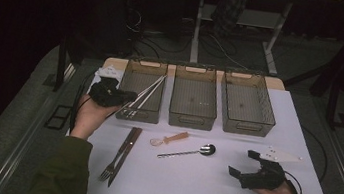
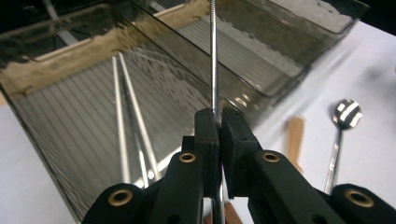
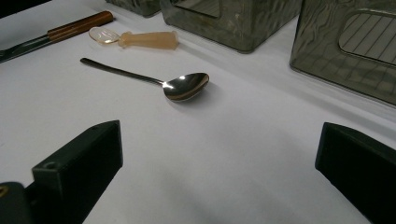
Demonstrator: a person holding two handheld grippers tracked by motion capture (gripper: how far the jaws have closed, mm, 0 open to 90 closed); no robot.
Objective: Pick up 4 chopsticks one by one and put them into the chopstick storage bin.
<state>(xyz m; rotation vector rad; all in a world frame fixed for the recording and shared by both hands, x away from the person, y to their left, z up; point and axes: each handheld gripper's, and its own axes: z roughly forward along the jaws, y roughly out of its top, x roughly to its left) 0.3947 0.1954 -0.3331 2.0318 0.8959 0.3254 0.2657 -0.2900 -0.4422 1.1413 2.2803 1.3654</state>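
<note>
Sorting of cutlery into bins is under way. Left gripper (image 2: 219, 135), jaws pinched shut on a thin metal chopstick (image 2: 214, 56), holds it over the smoky translucent left bin (image 2: 42, 135), where two chopsticks (image 2: 122, 116) lie beyond. Next move, as judged: lower, then release. Right gripper (image 3: 219, 158) rests wide open, empty, short of the steel spoon (image 3: 187, 86).

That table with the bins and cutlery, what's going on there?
A person is sorting cutlery into three bins. The left claw is shut on a metal chopstick over the left bin, where two more chopsticks lie. The right claw rests open on the table. A spoon, fork, knife and small plastic spoon wait.
</note>
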